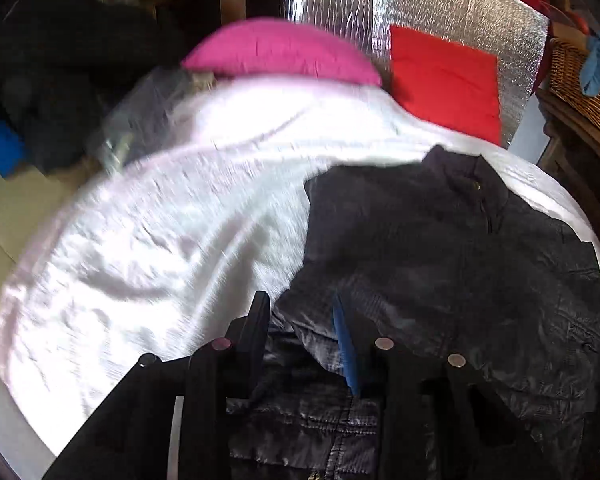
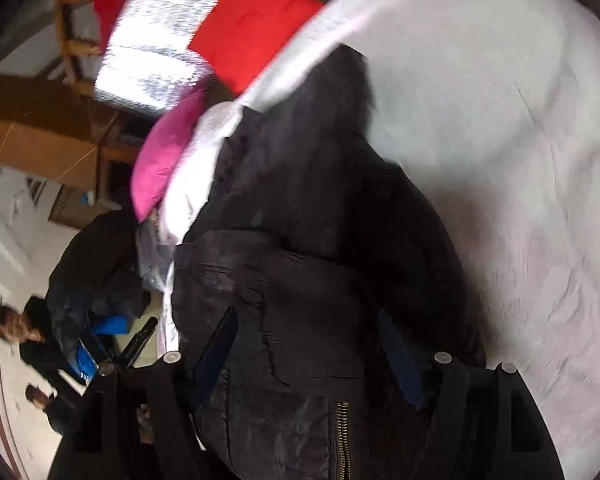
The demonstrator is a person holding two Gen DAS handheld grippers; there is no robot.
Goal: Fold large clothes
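Black jacket [image 1: 440,248] on white sheet [image 1: 160,240]; hem cut off, frames blurred. Left gripper [image 1: 300,320] and right gripper [image 2: 306,336] jaws apart, jacket fabric between.

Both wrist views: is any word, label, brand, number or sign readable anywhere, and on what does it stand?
None can be read in either view.
Black quilted jacket: no label or print shows; only a brass zipper.
Brown cardboard box: plain, no print visible.
White bed sheet, pink pillow, red cushion: plain.
White wall with small dark marks: too blurred to read.
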